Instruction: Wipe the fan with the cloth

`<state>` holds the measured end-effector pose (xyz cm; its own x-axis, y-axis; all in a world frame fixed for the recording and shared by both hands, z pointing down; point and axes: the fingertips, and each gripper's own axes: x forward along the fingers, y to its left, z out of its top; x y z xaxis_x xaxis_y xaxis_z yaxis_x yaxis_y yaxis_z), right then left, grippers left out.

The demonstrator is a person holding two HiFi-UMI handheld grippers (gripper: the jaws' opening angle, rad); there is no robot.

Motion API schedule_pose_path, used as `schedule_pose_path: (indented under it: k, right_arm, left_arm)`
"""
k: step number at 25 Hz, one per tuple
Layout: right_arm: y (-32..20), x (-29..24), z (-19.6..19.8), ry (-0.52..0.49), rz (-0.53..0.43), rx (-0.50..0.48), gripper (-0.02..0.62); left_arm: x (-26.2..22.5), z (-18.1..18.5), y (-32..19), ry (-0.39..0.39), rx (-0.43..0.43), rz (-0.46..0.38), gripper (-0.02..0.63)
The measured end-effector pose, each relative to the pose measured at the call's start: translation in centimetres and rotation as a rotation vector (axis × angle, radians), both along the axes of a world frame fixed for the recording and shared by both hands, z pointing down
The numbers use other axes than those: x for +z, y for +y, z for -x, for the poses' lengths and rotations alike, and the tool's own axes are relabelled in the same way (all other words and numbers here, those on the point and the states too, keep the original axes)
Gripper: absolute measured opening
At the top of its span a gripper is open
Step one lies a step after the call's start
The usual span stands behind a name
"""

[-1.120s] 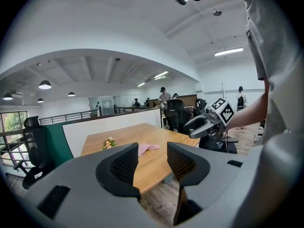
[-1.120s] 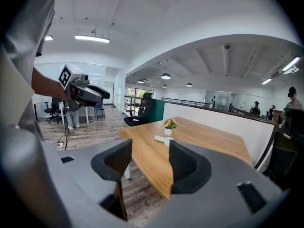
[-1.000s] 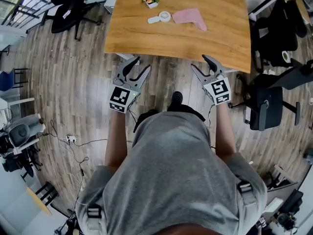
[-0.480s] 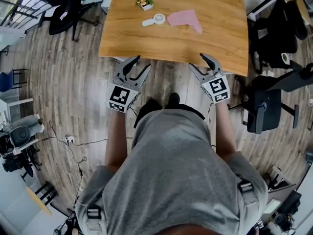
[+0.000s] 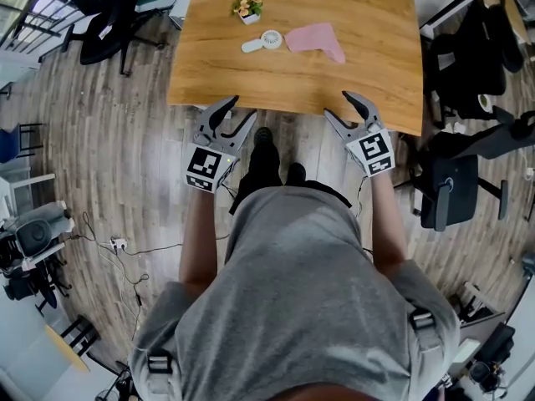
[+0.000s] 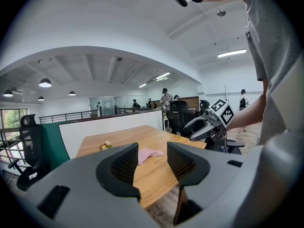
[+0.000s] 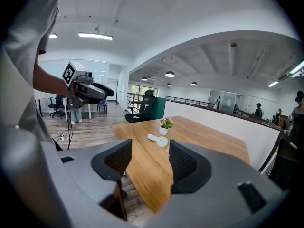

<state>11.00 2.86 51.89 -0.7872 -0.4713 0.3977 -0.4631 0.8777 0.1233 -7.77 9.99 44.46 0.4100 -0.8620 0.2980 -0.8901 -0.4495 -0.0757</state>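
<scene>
Stepping forward, the person has brought the wooden table (image 5: 334, 82) closer in the head view. Its near edge now lies just ahead of the left gripper (image 5: 241, 109) and the right gripper (image 5: 338, 105), and a shoe (image 5: 263, 144) shows between them. Both grippers are released, with nothing in them. The small white hand fan (image 5: 266, 40) lies flat at the far part of the table, well apart from both. The pink cloth (image 5: 313, 38) is just beside it at 3 o'clock and the flower pot (image 5: 246, 7) near it at 11 o'clock. The fan's long axis runs almost across the table, with the handle toward 8 o'clock and the round head toward 2 o'clock, facing the cloth. I judge that this is only the approach; the wiping has not yet begun.

In the left gripper view the jaws stand apart and empty. The cloth appears far off through the gap, and the fan is hidden behind the left jaw.

In the right gripper view the jaws are also wide and empty. Between them, far away, is the fan, its head nearer and its handle toward 10 o'clock.
</scene>
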Motion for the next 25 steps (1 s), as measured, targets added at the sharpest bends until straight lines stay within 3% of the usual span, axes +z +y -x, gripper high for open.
schedule_pose_path:
  k: [17, 25]
  right_arm:
    - [-5.9, 1.3, 4.1, 0.050, 0.032, 0.138, 0.256]
    - [-9.5, 1.7, 6.6, 0.061, 0.016, 0.219, 0.256]
  left_arm:
    - [1.0, 5.5, -9.4, 0.065, 0.124, 0.015, 0.213]
    - [1.6, 8.3, -13.9, 0.058, 0.232, 0.024, 0.242]
